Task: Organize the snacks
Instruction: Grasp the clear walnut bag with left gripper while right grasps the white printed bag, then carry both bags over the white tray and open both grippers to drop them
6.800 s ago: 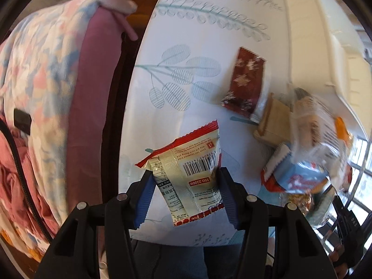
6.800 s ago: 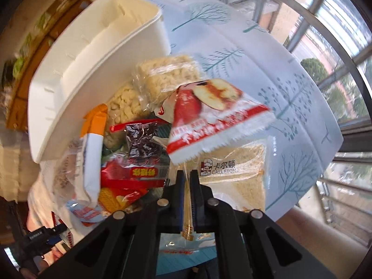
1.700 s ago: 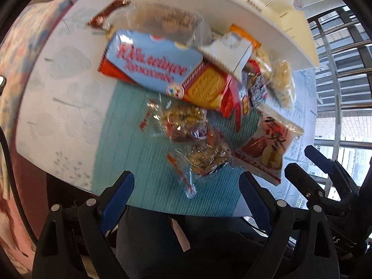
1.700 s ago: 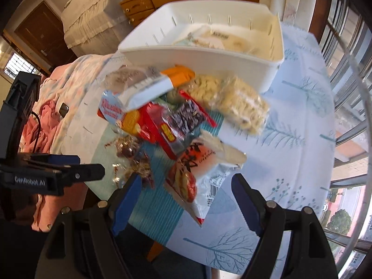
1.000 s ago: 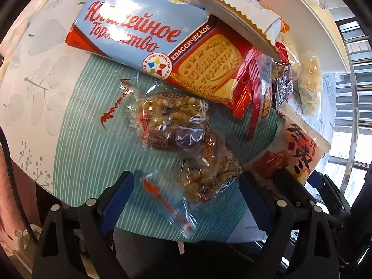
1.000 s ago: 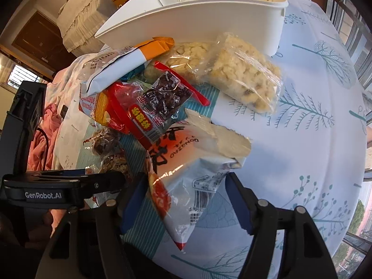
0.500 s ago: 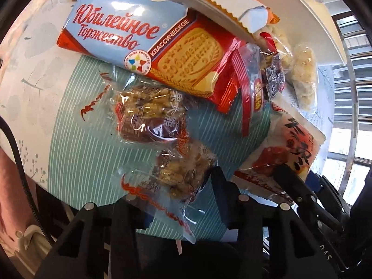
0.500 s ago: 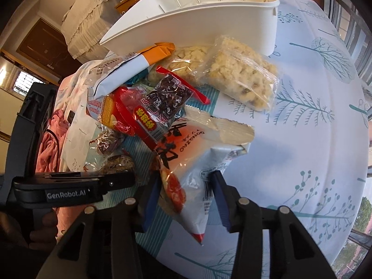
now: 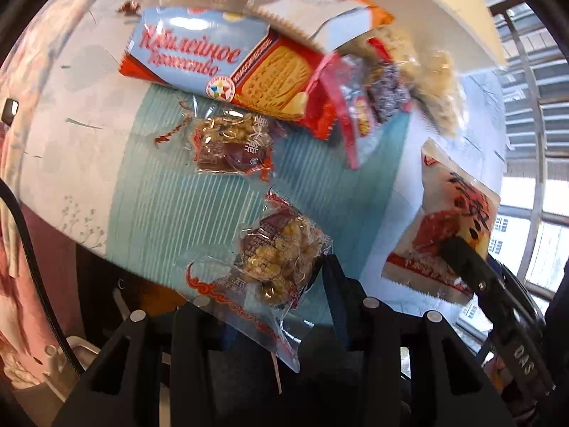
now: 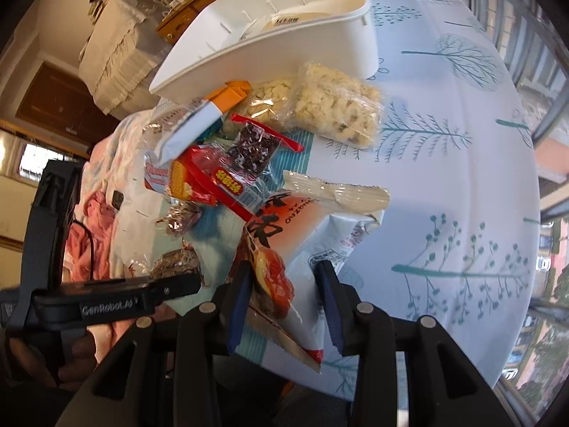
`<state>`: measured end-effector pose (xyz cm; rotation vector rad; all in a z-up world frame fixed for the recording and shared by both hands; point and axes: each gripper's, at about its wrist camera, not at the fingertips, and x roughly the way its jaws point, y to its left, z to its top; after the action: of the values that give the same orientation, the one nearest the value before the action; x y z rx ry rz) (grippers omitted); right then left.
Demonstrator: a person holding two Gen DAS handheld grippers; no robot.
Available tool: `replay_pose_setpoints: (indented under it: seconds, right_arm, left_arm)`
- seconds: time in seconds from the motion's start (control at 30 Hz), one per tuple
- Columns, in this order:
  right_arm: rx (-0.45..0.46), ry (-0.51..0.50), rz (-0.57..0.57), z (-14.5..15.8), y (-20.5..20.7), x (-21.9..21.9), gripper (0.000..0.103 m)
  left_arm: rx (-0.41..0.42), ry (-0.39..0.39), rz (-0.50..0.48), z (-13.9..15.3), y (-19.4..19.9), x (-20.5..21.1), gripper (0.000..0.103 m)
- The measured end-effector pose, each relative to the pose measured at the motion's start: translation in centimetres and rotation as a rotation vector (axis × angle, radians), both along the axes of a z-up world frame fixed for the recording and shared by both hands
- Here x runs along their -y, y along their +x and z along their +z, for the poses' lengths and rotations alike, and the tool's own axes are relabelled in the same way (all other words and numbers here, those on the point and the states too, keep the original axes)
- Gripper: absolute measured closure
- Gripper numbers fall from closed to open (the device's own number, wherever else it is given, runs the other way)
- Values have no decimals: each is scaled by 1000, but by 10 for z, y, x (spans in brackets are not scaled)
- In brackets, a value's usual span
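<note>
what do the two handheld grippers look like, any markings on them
Both are black plastic with round silver screws along the arms and blue pads lining the fingers. The left gripper bears white "GenRobot.AI" lettering on its side; the right gripper shows white letters "DAS" in the left wrist view.

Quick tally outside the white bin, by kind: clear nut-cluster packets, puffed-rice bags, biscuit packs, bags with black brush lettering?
Clear nut-cluster packets: 2
Puffed-rice bags: 2
Biscuit pack: 1
Brush-lettered bag: 1
Total: 6

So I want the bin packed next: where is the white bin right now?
In the right wrist view the white bin sits at the far upper middle of the table, just behind the two clear bags of pale puffed snacks.
</note>
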<state>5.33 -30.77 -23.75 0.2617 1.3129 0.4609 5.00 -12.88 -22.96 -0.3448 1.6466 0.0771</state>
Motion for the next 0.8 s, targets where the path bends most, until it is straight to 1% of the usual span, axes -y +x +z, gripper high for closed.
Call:
replay_pose_setpoints:
  seconds: [0.1, 0.2, 0.33, 0.47, 0.7, 0.8]
  right_arm:
    - [19, 14, -11, 16, -2, 3, 65]
    - [55, 28, -16, 37, -4, -2, 65]
    - [122, 51, -24, 66, 0, -6, 65]
    - [187, 65, -38, 90, 7, -9, 65]
    - [329, 66, -77, 131, 28, -15, 65]
    - [375, 51, -112, 141, 37, -15, 65]
  left_arm:
    - [34, 11, -20, 25, 2, 5, 63]
    - [77, 24, -47, 53, 3, 7, 63]
    - [161, 56, -95, 95, 10, 11, 63]
    - [227, 77, -118, 129, 17, -1, 62]
    - [345, 95, -182, 177, 40, -21, 62]
    - [386, 89, -216, 194, 62, -24, 62]
